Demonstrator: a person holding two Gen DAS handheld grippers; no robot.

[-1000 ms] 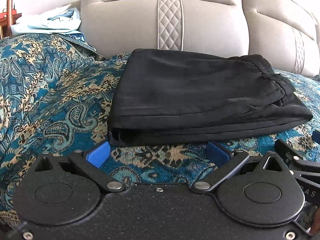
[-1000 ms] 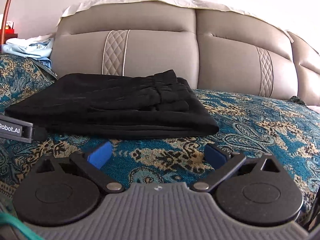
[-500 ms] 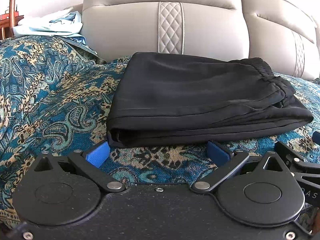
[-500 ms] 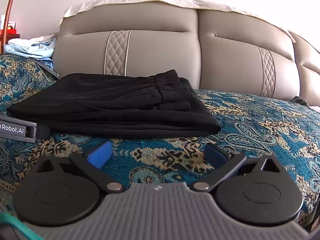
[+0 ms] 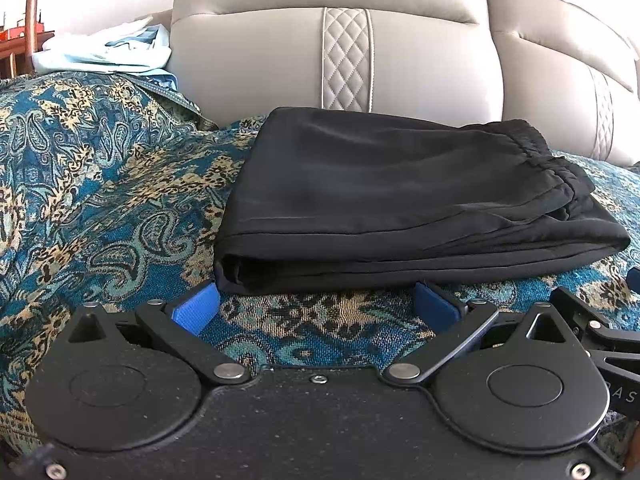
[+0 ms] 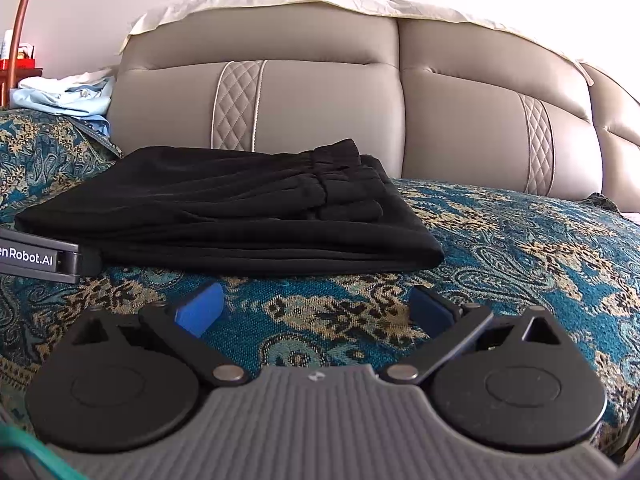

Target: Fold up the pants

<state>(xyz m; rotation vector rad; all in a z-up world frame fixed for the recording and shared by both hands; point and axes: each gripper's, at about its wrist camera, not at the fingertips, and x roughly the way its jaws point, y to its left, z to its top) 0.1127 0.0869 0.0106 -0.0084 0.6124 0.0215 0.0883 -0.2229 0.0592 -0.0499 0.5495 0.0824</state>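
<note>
Left gripper (image 5: 316, 304): spread wide and empty, its blue pads (image 5: 196, 308) low over the patterned bedspread (image 5: 100, 200); the left pad appears to touch the near folded edge of the pants (image 5: 400, 200), though contact cannot be confirmed.

Right gripper (image 6: 316, 308): likewise spread wide and empty, its blue pads (image 6: 200, 312) just above the bedspread (image 6: 520, 260) and a little short of the pants (image 6: 240, 212). The side of the left gripper, bearing white lettering, enters the right wrist view at the left edge (image 6: 40, 258), close against the near left corner of the pants.

Pants: black, folded into a flat rectangular stack of several layers, lying on the bed directly ahead of both grippers. The gathered elastic waistband (image 5: 532, 156) lies on top toward the right end of the stack; the left end is a smooth fold.

Headboard (image 5: 280, 60): padded, grey-beige, with quilted diamond strips, rising just behind the pants. A pale cloth (image 6: 320, 0) drapes over its top edge.

Light blue clothes (image 5: 108, 52): a loose heap at the far left corner of the bed, beside the headboard.
</note>
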